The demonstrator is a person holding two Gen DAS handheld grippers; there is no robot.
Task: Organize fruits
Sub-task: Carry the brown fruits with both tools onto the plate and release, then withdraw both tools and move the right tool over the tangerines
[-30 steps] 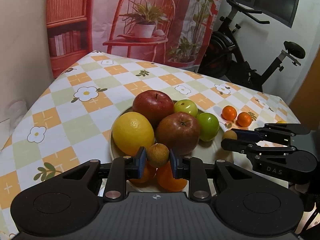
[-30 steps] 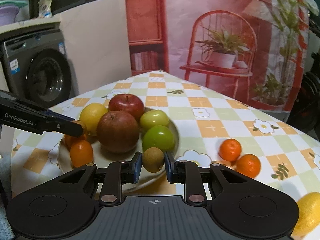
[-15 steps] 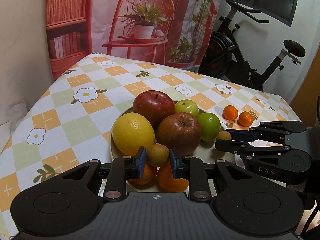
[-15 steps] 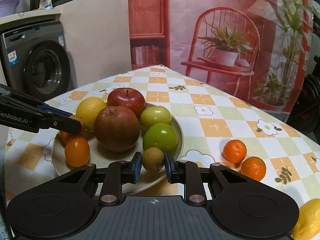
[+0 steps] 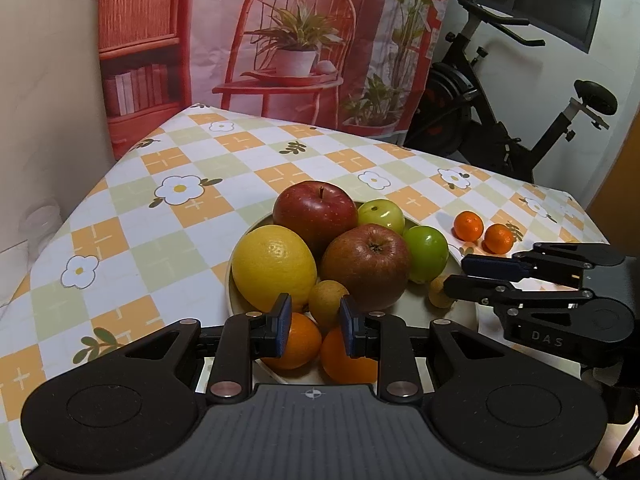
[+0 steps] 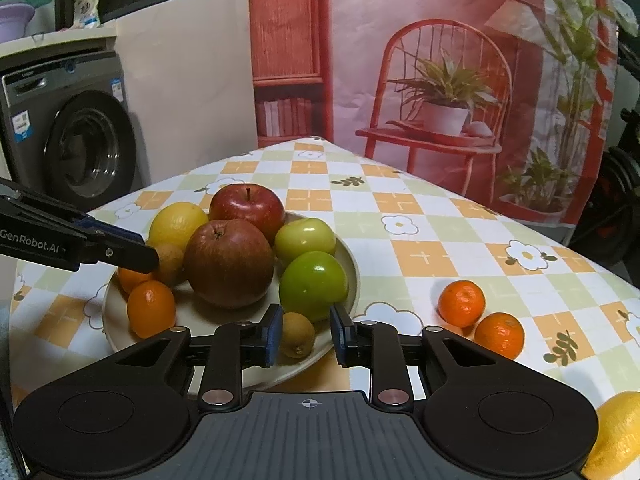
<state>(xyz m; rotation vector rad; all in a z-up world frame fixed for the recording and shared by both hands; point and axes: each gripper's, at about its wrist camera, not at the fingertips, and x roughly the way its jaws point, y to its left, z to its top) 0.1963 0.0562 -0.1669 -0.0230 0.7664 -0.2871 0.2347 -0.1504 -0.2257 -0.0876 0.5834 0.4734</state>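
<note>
right gripper (image 6: pixel 305 320) opening | brown fruit (image 6: pixel 297 334) on plate (image 6: pixel 354 280) | long axis toward camera

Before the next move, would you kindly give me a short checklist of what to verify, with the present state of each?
1. Release by the right hand-held gripper: ok; its jaws have just been opening, and the brown fruit at the rim lies between them, clear of one pad.
2. That fruit resting on the plate: ok.
3. Grip of the left hand-held gripper on the second brown fruit: cannot tell; the jaws are shut around it, yet a gap shows at one pad.
4. All fruit on the plate: not ok; two tangerines and a lemon lie on the tablecloth.
5. Grippers apart: ok.
</note>
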